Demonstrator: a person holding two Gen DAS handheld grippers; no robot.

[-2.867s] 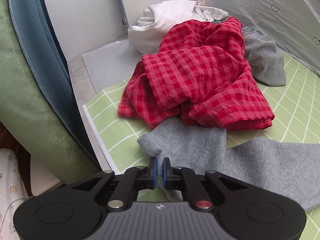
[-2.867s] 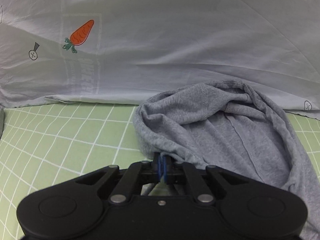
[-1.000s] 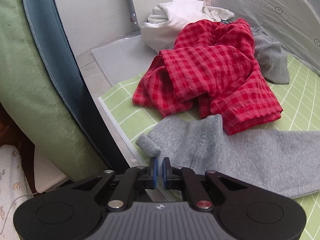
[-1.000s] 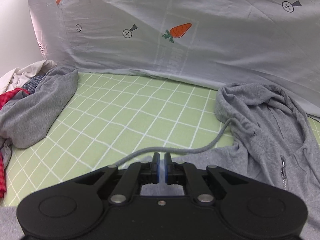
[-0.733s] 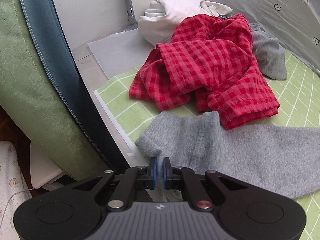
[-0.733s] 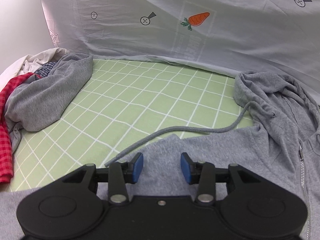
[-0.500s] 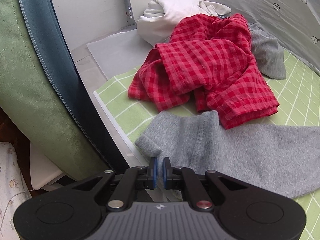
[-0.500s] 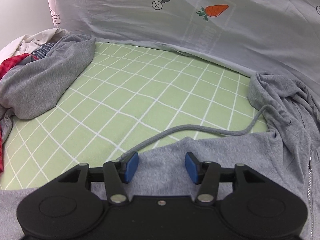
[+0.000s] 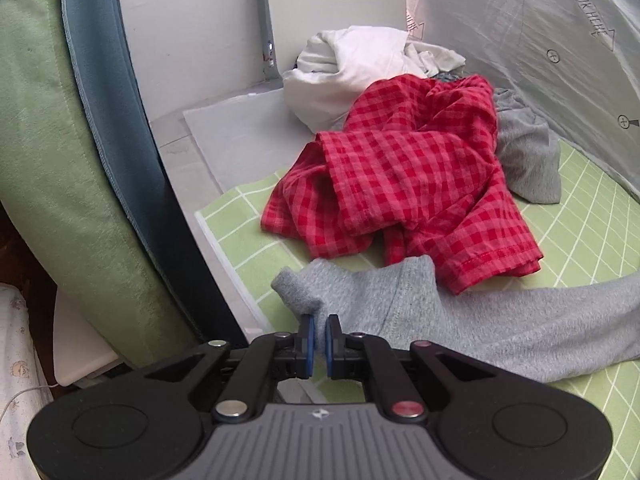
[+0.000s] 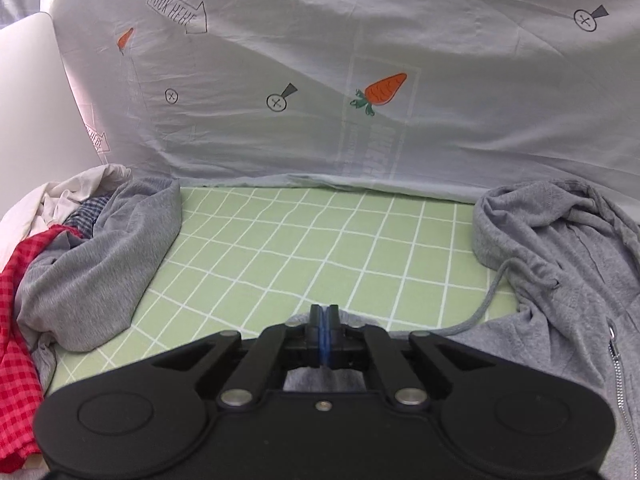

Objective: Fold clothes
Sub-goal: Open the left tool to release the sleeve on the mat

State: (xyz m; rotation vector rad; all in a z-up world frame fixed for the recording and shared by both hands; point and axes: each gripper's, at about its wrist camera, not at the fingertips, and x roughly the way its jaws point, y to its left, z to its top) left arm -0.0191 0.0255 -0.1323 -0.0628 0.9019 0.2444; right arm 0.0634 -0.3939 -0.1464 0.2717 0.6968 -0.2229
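Sheet point(image 10: 400, 20) print: "LOOK HERE", arrow, carrots.

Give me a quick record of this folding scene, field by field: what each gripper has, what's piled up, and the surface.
left gripper: shut on the cuff of the grey hoodie sleeve
right gripper: shut on a grey hoodie edge
hood and drawstring: lying to the right
pile: red checked garment, white cloth, another grey garment
surface: green grid mat
backdrop: carrot-print sheet
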